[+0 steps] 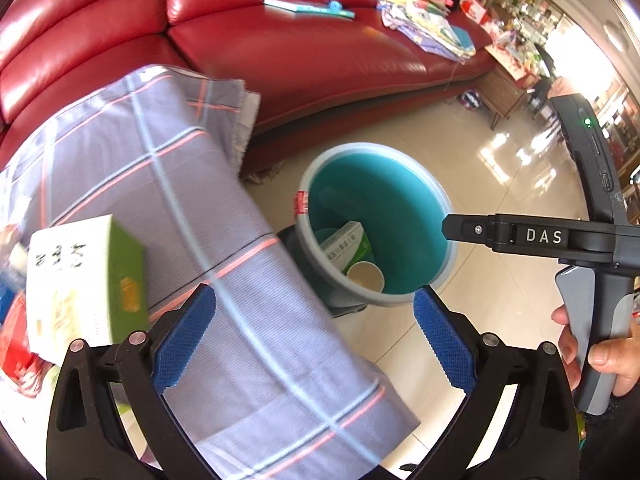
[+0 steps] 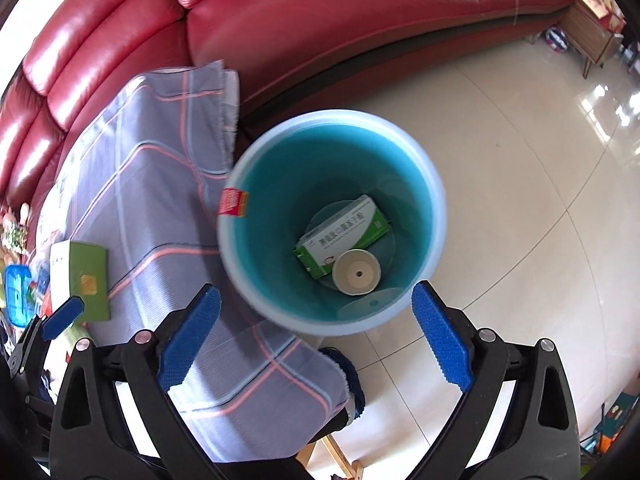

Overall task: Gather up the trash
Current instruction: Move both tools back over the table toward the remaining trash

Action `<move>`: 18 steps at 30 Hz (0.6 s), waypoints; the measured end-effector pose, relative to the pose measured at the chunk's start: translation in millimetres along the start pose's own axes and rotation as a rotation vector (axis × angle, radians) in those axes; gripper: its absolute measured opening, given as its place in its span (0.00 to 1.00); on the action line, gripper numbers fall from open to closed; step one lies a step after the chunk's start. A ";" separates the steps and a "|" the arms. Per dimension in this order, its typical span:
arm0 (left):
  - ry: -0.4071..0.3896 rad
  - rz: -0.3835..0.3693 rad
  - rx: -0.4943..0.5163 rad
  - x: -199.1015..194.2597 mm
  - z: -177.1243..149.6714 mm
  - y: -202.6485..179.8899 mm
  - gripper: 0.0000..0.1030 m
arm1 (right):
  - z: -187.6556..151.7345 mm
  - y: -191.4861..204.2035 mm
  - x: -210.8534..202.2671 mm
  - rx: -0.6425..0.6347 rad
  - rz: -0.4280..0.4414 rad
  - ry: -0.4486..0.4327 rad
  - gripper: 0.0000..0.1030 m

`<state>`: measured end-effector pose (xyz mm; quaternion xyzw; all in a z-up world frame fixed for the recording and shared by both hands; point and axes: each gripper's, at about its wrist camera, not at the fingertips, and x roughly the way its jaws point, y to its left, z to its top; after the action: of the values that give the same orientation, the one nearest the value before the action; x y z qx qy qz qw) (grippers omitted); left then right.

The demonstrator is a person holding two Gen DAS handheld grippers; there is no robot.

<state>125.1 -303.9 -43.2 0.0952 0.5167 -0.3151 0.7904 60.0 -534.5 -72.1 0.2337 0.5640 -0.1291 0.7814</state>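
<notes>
A teal bin (image 2: 438, 184) stands on the floor beside a table under a plaid cloth (image 2: 160, 200). At its bottom lie a green-and-white box (image 2: 344, 236) and a paper cup (image 2: 356, 272). My right gripper (image 2: 316, 332) hangs above the bin's near rim, open, with nothing between its blue pads. My left gripper (image 1: 316, 336) is open and holds nothing, over the cloth's edge next to the bin (image 1: 440, 200). The box (image 1: 346, 246) and the cup (image 1: 366, 276) show in this view too. A larger green-and-white box (image 1: 80, 280) lies on the cloth to the left. A person's hand (image 1: 600, 352) holds the right tool.
A red leather sofa (image 1: 280, 48) curves behind the table and bin, with a book (image 1: 308, 6) and stacked papers (image 1: 424, 12) on it. Pale floor tiles (image 2: 520, 200) spread to the right. Red and blue packages (image 1: 16, 340) crowd the table's left end. A wooden side table (image 1: 504, 92) stands far right.
</notes>
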 end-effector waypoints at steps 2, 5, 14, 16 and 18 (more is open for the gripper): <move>-0.013 0.006 -0.014 -12.4 -9.2 9.7 0.96 | -6.8 12.7 -5.1 -0.019 0.006 -0.004 0.90; -0.030 0.021 -0.041 -29.9 -24.6 26.8 0.96 | -17.3 35.2 -9.0 -0.058 0.007 -0.003 0.90; -0.056 0.083 -0.182 -70.2 -82.5 90.4 0.96 | -55.7 101.5 -11.9 -0.166 0.021 -0.007 0.90; -0.049 0.091 -0.220 -73.4 -94.4 104.3 0.96 | -63.5 116.3 -6.6 -0.202 0.021 0.007 0.90; -0.039 0.094 -0.261 -73.7 -104.2 117.0 0.96 | -70.0 128.2 -1.9 -0.226 0.028 0.023 0.90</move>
<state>96.3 -133.2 -45.7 0.0096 0.5327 -0.2094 0.8199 61.5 -389.0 -60.0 0.1535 0.5807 -0.0511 0.7979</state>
